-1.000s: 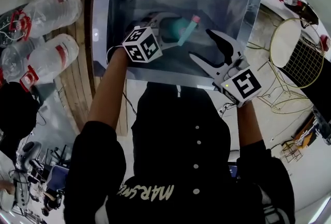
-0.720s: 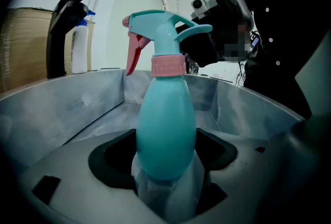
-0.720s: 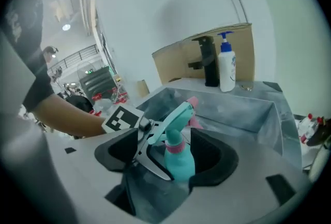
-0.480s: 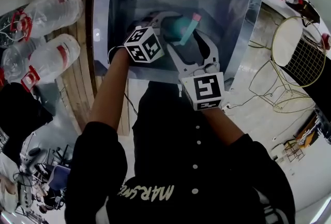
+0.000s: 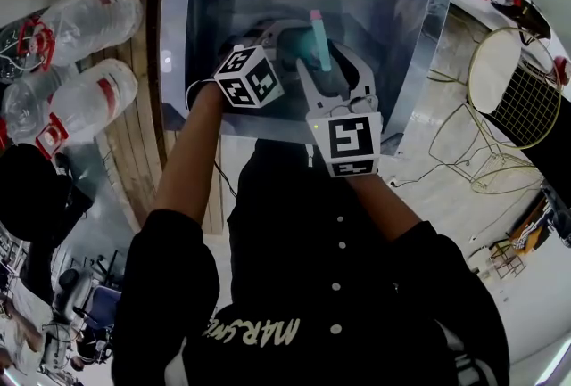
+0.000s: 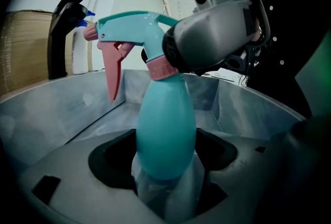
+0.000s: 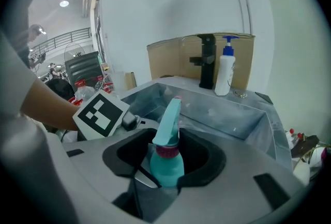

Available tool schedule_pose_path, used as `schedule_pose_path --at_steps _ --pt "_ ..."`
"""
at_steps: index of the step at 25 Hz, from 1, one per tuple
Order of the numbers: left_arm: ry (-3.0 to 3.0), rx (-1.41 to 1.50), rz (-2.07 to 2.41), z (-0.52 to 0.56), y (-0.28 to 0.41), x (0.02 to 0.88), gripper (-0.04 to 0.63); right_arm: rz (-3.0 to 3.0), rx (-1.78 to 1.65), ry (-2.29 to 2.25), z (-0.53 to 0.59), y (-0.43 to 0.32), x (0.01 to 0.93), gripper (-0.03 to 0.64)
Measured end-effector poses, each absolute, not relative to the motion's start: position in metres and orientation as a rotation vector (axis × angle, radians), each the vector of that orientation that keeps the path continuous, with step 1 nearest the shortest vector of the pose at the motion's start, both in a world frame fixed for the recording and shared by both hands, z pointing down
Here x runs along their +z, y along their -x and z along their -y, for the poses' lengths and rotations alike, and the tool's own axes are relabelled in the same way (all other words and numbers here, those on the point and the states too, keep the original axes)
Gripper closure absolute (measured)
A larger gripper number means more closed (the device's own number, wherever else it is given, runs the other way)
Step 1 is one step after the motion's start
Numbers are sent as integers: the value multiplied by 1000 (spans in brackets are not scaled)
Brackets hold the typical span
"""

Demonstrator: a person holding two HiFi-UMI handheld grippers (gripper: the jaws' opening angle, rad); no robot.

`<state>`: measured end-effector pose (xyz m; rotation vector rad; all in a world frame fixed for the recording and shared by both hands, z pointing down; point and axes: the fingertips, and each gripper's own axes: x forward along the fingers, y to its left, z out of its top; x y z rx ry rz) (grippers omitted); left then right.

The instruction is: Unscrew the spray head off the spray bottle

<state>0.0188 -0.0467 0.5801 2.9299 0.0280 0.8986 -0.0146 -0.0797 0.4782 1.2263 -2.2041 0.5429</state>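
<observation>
A teal spray bottle (image 6: 165, 135) stands upright in the metal sink, its body pinched between the jaws of my left gripper (image 6: 165, 168), which is shut on it. The teal spray head (image 6: 135, 25) has a pink trigger (image 6: 111, 70) and a pink collar (image 6: 163, 68). My right gripper (image 5: 319, 54) comes at it from the near side. Its jaws have just been closing and now clamp the spray head (image 7: 168, 119) above the collar. In the head view the nozzle (image 5: 314, 17) points away from me, and the left gripper (image 5: 287, 50) is at the bottle's left.
The sink basin (image 5: 393, 10) has steep steel walls all round. A black faucet (image 7: 207, 60) and a white pump bottle (image 7: 225, 70) stand on its far rim. Large water jugs (image 5: 89, 19) lie at the left and a round wire stool (image 5: 513, 90) at the right.
My right gripper swung in from the right, came round the spray head and narrowed its jaws on it. The nozzle turned from pointing up-right to straight away. The left gripper stayed put.
</observation>
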Motion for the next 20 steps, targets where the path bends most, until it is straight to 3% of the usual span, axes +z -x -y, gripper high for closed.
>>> schedule_pose_path --at_steps 3,20 --pt "-2927 897 -20 47 -19 580 233 2194 480 -1247 83 11 478 472" --pt "-2916 878 14 49 -18 581 232 2521 356 -1228 91 14 433 476"
